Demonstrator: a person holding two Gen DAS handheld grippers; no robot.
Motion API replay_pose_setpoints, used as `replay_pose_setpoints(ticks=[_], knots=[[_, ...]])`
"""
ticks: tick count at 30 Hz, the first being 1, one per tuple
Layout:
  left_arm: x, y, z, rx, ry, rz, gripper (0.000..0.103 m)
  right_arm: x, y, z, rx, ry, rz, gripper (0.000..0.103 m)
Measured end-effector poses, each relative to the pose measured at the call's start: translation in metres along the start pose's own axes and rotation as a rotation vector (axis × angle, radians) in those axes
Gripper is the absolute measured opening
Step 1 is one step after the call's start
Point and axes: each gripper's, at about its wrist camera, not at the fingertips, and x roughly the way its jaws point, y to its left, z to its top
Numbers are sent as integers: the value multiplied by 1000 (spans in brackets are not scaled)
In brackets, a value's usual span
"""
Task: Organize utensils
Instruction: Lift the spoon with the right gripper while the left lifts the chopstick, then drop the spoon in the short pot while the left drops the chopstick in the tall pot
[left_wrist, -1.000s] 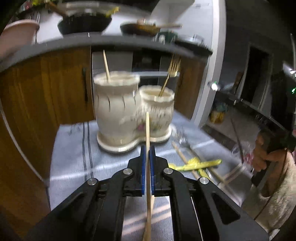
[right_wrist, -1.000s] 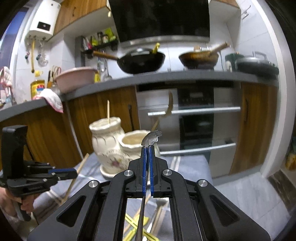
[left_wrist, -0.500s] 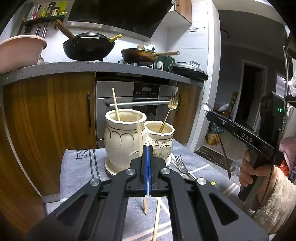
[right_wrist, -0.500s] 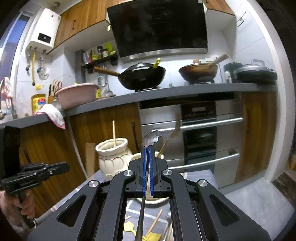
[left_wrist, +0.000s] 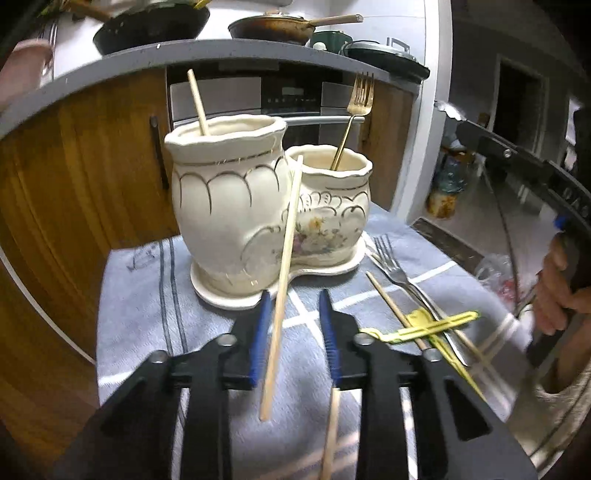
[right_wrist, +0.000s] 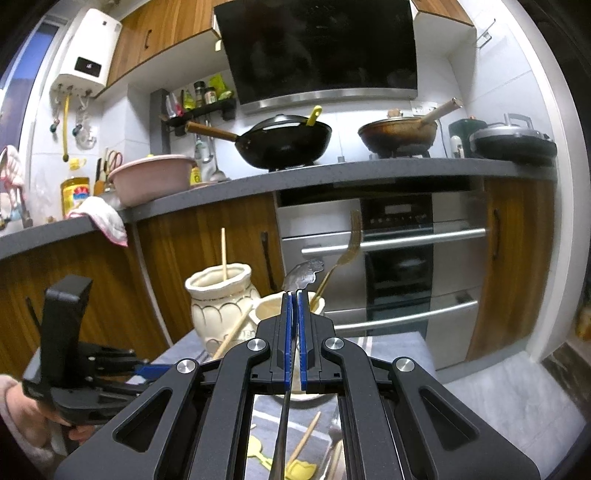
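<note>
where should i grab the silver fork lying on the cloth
Grip the silver fork mid-handle, just behind the tines, coming straight down from above. It lies flat on the cloth, and farther back its handle is crossed by the yellow utensil and a chopstick.

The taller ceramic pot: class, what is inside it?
One wooden chopstick stands in the taller ceramic pot, its top poking above the rim. The pot's wall hides its lower part and anything else inside.
</note>
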Motion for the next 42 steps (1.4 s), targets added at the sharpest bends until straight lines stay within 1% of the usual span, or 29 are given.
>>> replay_pose_setpoints(ticks=[4,6,7,9,11,14,16,17,20,22,23,25,28,30,31,32,35,36,39,42], knots=[[14,-3,9,28,14,50,29,-3,-2,0,4,-6,1,4],[19,-3,12,34,22,57,29,-4,-3,1,4,-11,2,4],[22,-3,13,37,25,64,27,-4,-3,1,5,-14,2,4],[26,-5,16,45,32,63,12,-5,-4,1,7,-18,3,4],[31,-5,16,47,45,55,6,-5,-5,2,11,-23,3,4],[28,-4,14,53,19,38,5,-5,-7,3,17,-30,-2,4],[18,-4,14,51,-20,14,5,-2,-7,5,24,-34,-7,4],[8,-4,15,53,-53,-3,5,1,-7,8,26,-35,-8,4],[-18,-3,25,42,-142,-19,5,9,-5,22,37,-58,-13,4],[-36,1,35,24,-209,-31,5,16,-3,33,44,-75,-9,4],[-48,4,44,18,-257,-29,5,21,-1,40,39,-87,-9,4],[-63,13,59,2,-320,-37,5,30,3,52,26,-113,-14,4],[-73,31,84,-52,-405,-35,5,51,7,69,27,-148,-26,4],[-73,41,98,-83,-441,-39,5,67,10,76,33,-175,-40,4],[-70,49,107,-107,-474,-38,5,73,11,77,33,-181,-47,4],[-67,53,113,-124,-484,-28,5,82,13,78,29,-191,-60,4],[-49,66,127,-185,-501,-45,5,102,15,76,10,-220,-105,4],[-42,68,129,-195,-505,-41,5,110,15,75,8,-227,-120,4],[-28,70,130,-193,-533,12,5,125,15,70,-17,-234,-167,4],[-15,70,127,-175,-537,61,5,133,17,64,-54,-252,-213,4]])
